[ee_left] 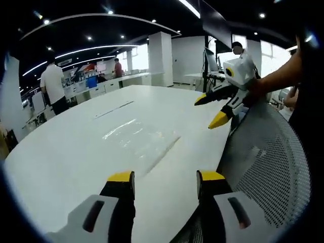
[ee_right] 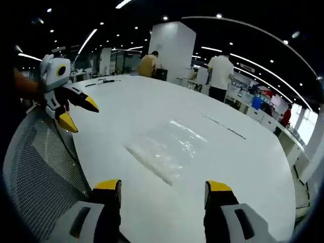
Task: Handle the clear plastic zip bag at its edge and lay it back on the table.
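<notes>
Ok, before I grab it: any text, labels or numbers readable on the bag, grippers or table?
None can be read. The clear zip bag lying flat on the white table shows no print, and the left gripper and right gripper carry no legible marking.

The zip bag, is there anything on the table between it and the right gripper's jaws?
Nothing: in the right gripper view, only bare white table separates the open right gripper from the clear zip bag lying flat.

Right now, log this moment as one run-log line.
clear plastic zip bag: flat on white table, untouched | left gripper: open, above near edge | right gripper: open, empty | grey mesh chair: beside table
</notes>
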`<action>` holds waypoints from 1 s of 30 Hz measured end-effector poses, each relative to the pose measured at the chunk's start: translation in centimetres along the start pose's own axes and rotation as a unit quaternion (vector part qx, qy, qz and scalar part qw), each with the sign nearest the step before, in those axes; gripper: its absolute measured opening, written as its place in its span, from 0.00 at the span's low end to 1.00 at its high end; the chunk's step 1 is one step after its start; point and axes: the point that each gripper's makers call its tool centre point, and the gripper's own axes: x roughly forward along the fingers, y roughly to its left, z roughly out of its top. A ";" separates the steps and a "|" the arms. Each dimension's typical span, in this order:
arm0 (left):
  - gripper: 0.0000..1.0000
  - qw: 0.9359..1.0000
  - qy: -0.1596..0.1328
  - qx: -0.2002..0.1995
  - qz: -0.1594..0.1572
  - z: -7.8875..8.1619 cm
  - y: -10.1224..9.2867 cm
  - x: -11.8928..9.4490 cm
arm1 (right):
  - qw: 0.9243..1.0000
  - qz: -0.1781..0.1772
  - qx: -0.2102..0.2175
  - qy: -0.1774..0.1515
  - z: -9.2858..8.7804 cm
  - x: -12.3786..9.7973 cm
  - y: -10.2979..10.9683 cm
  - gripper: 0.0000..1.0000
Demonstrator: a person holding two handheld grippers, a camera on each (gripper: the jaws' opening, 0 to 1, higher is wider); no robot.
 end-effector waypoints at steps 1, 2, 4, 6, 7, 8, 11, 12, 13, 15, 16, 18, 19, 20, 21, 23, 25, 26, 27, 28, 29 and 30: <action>0.51 1.000 0.000 0.001 0.001 0.0 0.1 -0.1 | 1.000 0.001 0.000 0.001 -0.1 -0.1 0.1 0.78; 0.52 1.000 -0.002 0.000 0.006 -0.4 0.4 -0.3 | 1.000 0.006 -0.008 0.002 -0.7 -0.2 0.5 0.80; 0.56 1.000 -0.012 -0.009 0.017 -0.3 1.0 -0.5 | 1.000 0.010 -0.019 0.008 -1.5 -0.5 0.9 0.83; 0.60 0.999 -0.021 -0.016 0.025 -0.1 1.5 -0.5 | 1.000 0.011 -0.015 0.009 -2.1 -0.7 1.0 0.88; 0.62 0.999 -0.021 -0.016 0.025 -0.1 1.5 -0.5 | 1.000 0.011 -0.014 0.009 -2.2 -0.8 1.0 0.89; 0.63 0.999 -0.022 -0.015 0.028 -0.3 1.7 -0.5 | 1.000 0.005 -0.002 0.003 -2.5 -1.0 0.9 0.90; 0.71 0.999 -0.025 -0.011 0.036 -0.7 1.9 -0.5 | 1.000 -0.002 0.016 -0.003 -2.9 -1.2 0.8 0.95; 0.74 0.999 -0.027 -0.011 0.038 -0.9 2.0 -0.5 | 1.000 -0.004 0.022 -0.008 -2.6 -1.2 0.7 0.97; 0.77 0.999 -0.030 -0.010 0.038 -1.0 2.0 -0.5 | 1.000 -0.006 0.023 -0.011 -2.4 -1.1 0.7 0.98; 0.83 0.999 -0.030 -0.018 0.038 -1.1 2.2 -0.5 | 1.000 -0.008 0.017 -0.016 -2.4 -1.1 0.6 1.00; 0.85 0.998 -0.035 -0.024 0.035 -0.9 2.1 -0.5 | 1.000 -0.007 0.017 -0.016 -2.4 -1.1 0.7 1.00; 0.89 0.998 -0.045 -0.020 0.036 -0.4 2.0 -0.5 | 1.000 -0.007 0.016 -0.016 -2.4 -1.1 0.7 1.00; 0.91 0.998 -0.048 -0.019 0.035 -0.4 1.9 -0.5 | 1.000 -0.010 0.015 -0.017 -2.3 -1.1 0.5 1.00; 0.93 0.998 -0.051 -0.018 0.034 -0.2 1.8 -0.5 | 1.000 -0.011 0.014 -0.017 -2.4 -1.1 0.5 1.00; 0.95 0.998 -0.054 -0.018 0.033 -0.1 1.7 -0.5 | 1.000 -0.012 0.015 -0.018 -2.3 -1.2 0.4 1.00; 0.98 0.997 -0.062 -0.021 0.030 0.2 1.7 -0.6 | 0.999 -0.014 0.019 -0.024 -2.1 -1.2 0.3 1.00; 0.99 0.997 -0.069 -0.023 0.033 0.5 1.8 -0.7 | 0.999 -0.019 0.014 -0.024 -2.1 -1.3 0.2 1.00; 0.99 0.997 -0.071 -0.024 0.035 0.6 1.9 -0.7 | 0.999 -0.020 0.013 -0.023 -2.1 -1.3 0.1 1.00; 0.99 0.996 -0.074 -0.025 0.036 0.7 1.9 -0.8 | 0.999 -0.020 0.013 -0.021 -2.1 -1.3 0.2 1.00; 0.99 0.996 -0.076 -0.026 0.036 0.8 2.0 -0.8 | 1.000 -0.020 0.013 -0.020 -2.1 -1.3 0.2 1.00; 0.99 0.996 -0.077 -0.027 0.036 0.8 2.0 -0.8 | 1.000 -0.021 0.011 -0.019 -2.2 -1.3 0.1 1.00; 0.99 0.996 -0.078 -0.028 0.036 0.9 1.9 -0.8 | 1.000 -0.022 0.009 -0.019 -2.1 -1.3 0.1 1.00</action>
